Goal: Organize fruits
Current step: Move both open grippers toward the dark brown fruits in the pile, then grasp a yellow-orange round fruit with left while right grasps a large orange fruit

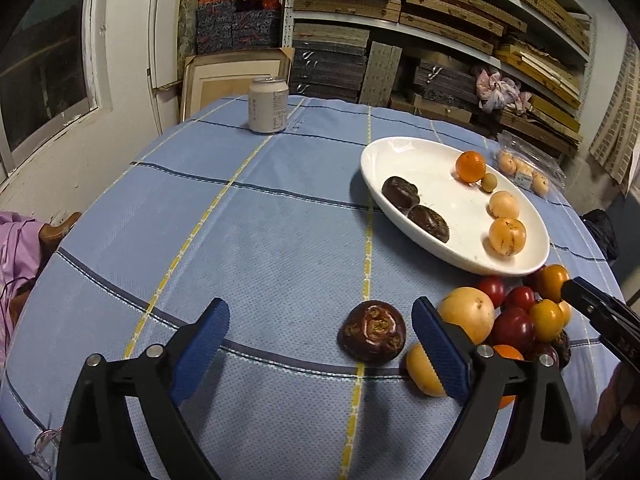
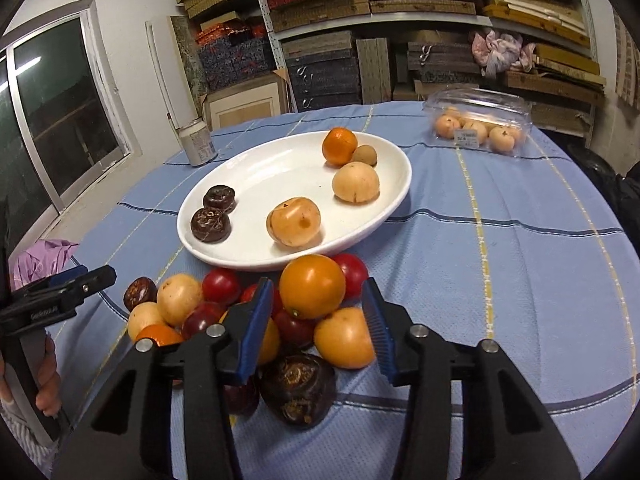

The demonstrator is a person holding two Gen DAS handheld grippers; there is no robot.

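A white oval plate (image 1: 404, 156) (image 2: 280, 168) holds two dark chestnuts, an orange, a small brown fruit and two pale yellow fruits. In front of it lies a pile of red, yellow and orange fruits (image 1: 516, 320) (image 2: 224, 300). My left gripper (image 1: 320, 340) (image 2: 94, 276) is open on the cloth. A dark chestnut (image 1: 374, 334) (image 2: 139, 292) lies between its fingers, nearer the right one, untouched. My right gripper (image 2: 318, 320) (image 1: 576, 286) stands open over the pile. An orange-yellow tomato (image 2: 312, 286) sits between its fingertips with gaps on both sides. A larger dark chestnut (image 2: 298, 388) lies under it.
A white can (image 1: 268, 104) (image 2: 198, 142) stands at the table's far left. A clear plastic box of pale fruits (image 2: 476, 124) (image 1: 520, 168) sits at the far right. Shelves of boxes fill the back. A purple cloth (image 1: 16, 256) hangs off the left edge.
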